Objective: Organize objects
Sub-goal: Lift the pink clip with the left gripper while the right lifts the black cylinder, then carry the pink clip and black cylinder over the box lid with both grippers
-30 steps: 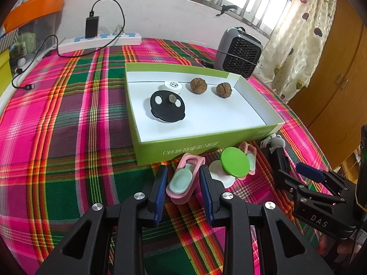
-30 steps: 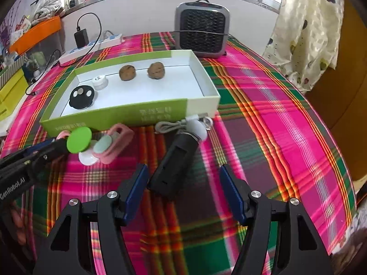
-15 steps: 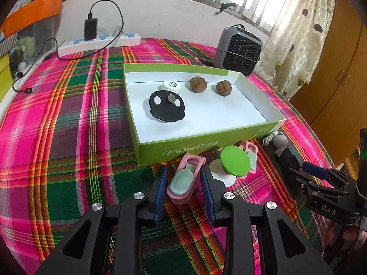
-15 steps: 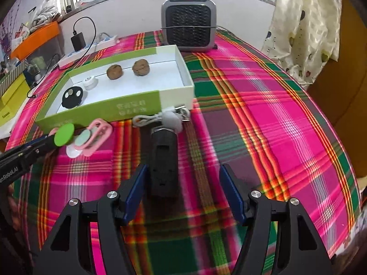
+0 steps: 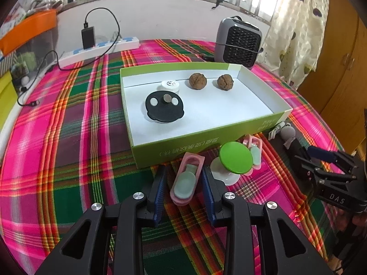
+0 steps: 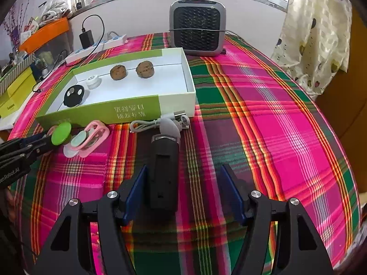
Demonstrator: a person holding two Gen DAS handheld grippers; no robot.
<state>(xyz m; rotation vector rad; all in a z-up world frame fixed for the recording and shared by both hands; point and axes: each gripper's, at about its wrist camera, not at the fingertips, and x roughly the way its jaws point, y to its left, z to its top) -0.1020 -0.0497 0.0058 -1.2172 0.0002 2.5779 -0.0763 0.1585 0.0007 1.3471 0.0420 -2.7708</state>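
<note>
While the left hand-held gripper is opening its jaws around the pink clip on the table, a pad could nudge it against the green box. The right hand-held gripper, jaws apart, straddles the black device, which might roll. The box holds two walnuts, a white cap and a black disc.

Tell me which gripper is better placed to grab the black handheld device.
Right. The right gripper already straddles the black handheld device, jaws wide, clear of it. The left gripper, jaws opening, brackets the pink clip with mint pad instead.
</note>
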